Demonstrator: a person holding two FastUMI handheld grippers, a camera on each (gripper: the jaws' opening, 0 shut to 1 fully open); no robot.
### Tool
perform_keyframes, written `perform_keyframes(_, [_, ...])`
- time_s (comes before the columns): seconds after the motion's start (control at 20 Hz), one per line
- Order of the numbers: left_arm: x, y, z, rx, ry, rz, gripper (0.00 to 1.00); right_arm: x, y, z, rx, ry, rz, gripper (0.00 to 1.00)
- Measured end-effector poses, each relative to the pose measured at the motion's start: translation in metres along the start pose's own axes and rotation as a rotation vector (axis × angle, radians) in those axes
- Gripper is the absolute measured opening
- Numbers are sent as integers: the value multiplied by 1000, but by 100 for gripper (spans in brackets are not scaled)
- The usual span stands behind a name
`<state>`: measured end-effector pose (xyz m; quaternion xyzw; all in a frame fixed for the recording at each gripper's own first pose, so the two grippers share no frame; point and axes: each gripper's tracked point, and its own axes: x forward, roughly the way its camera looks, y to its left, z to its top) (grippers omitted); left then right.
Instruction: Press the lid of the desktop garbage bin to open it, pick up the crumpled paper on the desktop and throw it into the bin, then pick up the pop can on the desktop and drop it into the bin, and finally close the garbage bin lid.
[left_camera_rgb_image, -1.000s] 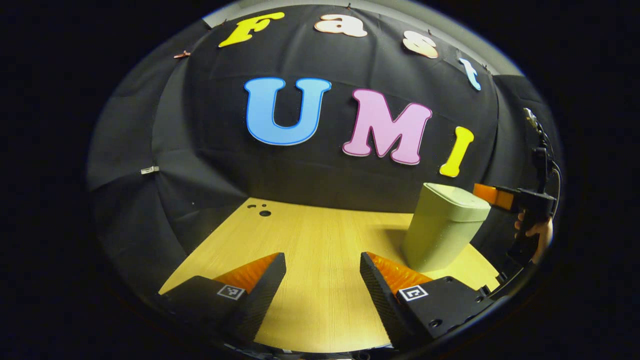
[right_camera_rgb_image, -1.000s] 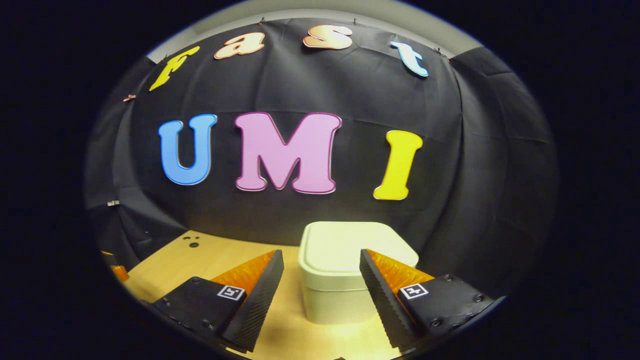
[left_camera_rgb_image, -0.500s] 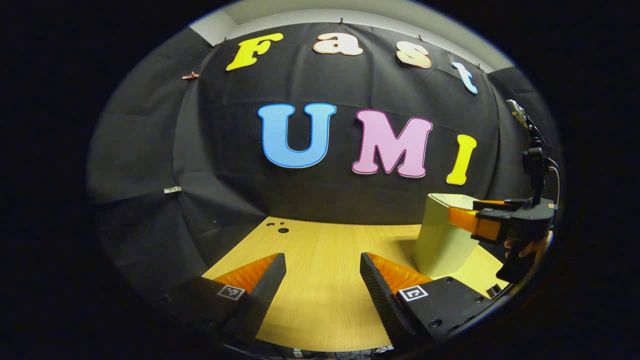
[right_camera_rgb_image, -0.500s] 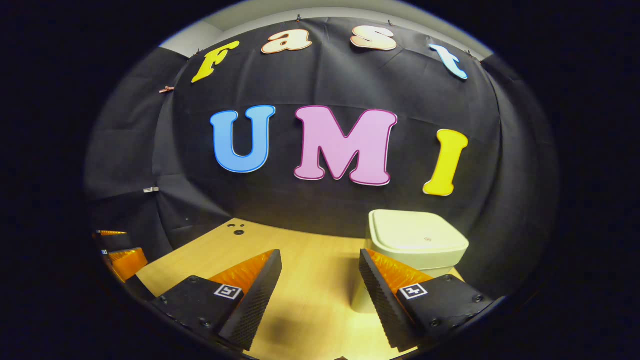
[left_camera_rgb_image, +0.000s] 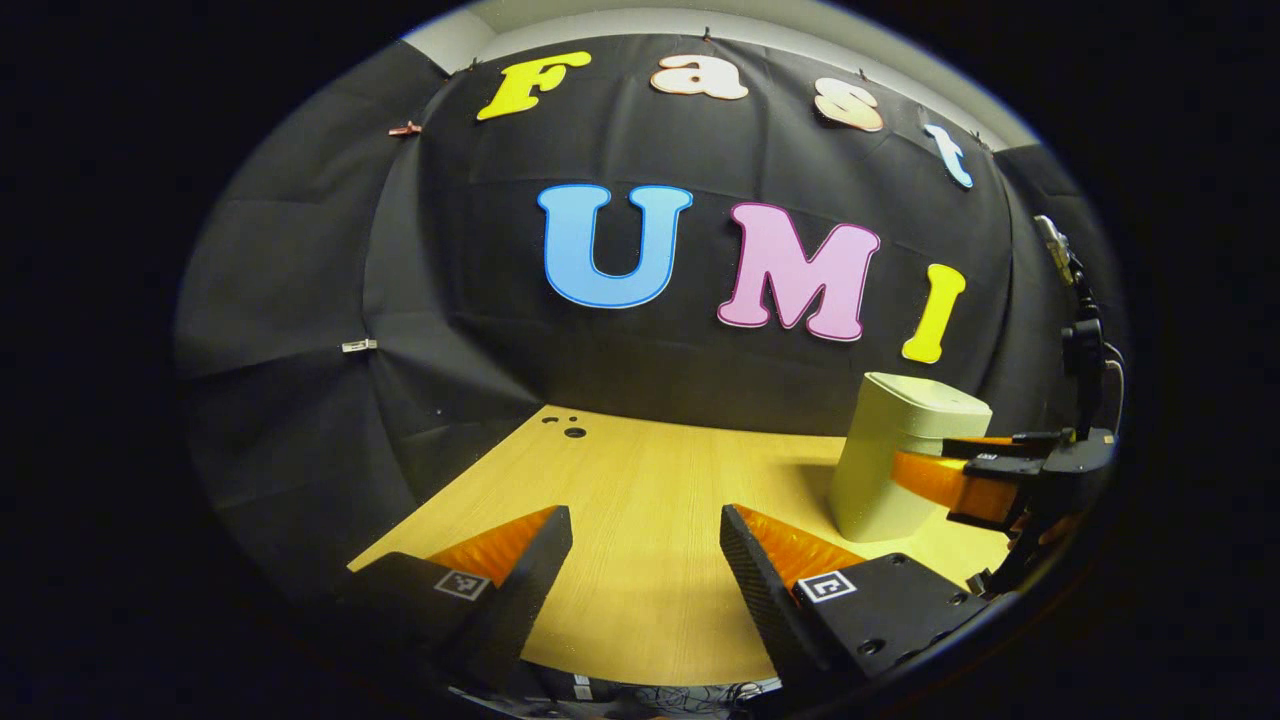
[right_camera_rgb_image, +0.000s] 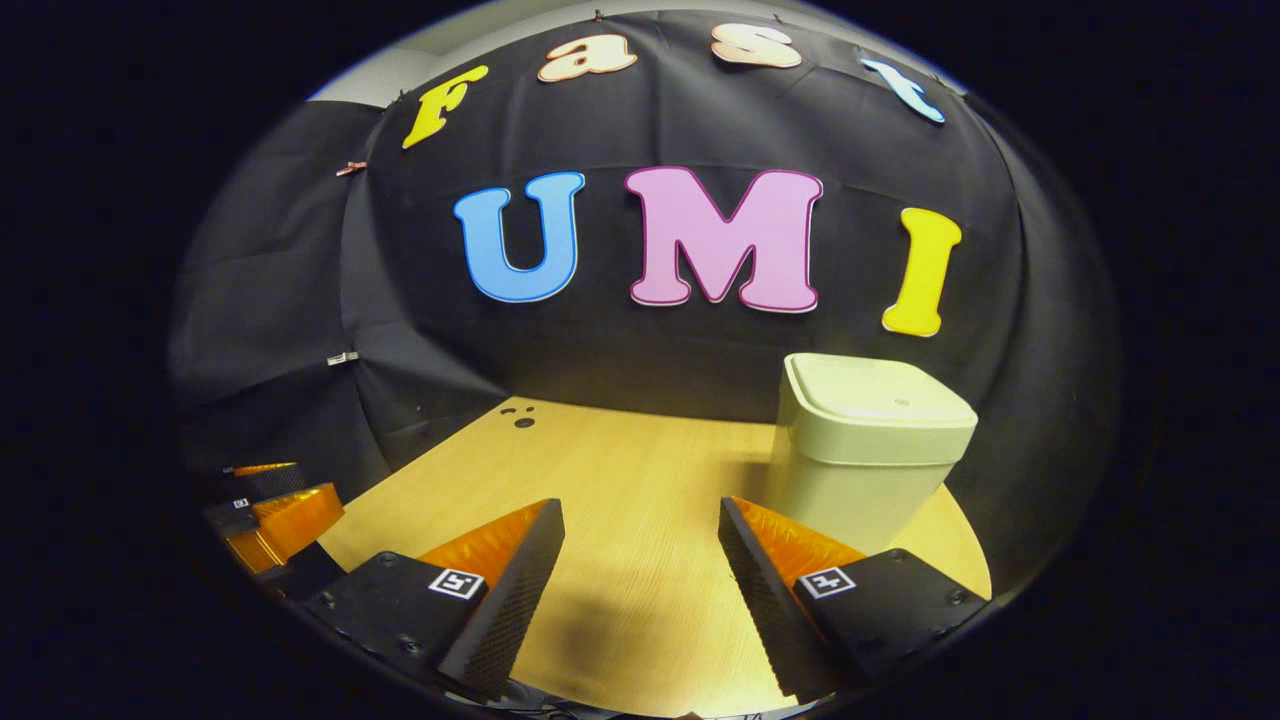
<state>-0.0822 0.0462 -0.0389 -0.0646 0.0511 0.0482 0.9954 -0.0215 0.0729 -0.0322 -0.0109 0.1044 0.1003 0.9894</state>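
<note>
The pale green plastic bin (right_camera_rgb_image: 865, 450), lid shut, stands near the wooden desk's (right_camera_rgb_image: 620, 500) back right corner. The left gripper view catches the right gripper (left_camera_rgb_image: 925, 475) just beside it, now lower than before. Both the left gripper (left_camera_rgb_image: 645, 560) and the right one are spread, empty.

no readable text, labels or numbers

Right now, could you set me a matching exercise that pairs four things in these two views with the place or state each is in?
Things:
1. bin
2. lid
3. left gripper
4. right gripper

States:
A. open, over bare table, bin off to its right
B. shut flat on top
C. standing at the table's far right, by the cloth wall
D. open, low over the table, bin just beyond its right finger

Pairs: 1-C, 2-B, 3-A, 4-D
</note>
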Motion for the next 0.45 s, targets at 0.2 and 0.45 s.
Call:
perform_keyframes(0.2, [1, 7, 0, 18, 3, -3, 96, -3, 11, -6, 8, 21, 8, 98])
perform_keyframes(0.45, [-1, 13, 1, 18, -1, -34, 96, -2, 20, -10, 5, 28, -1, 98])
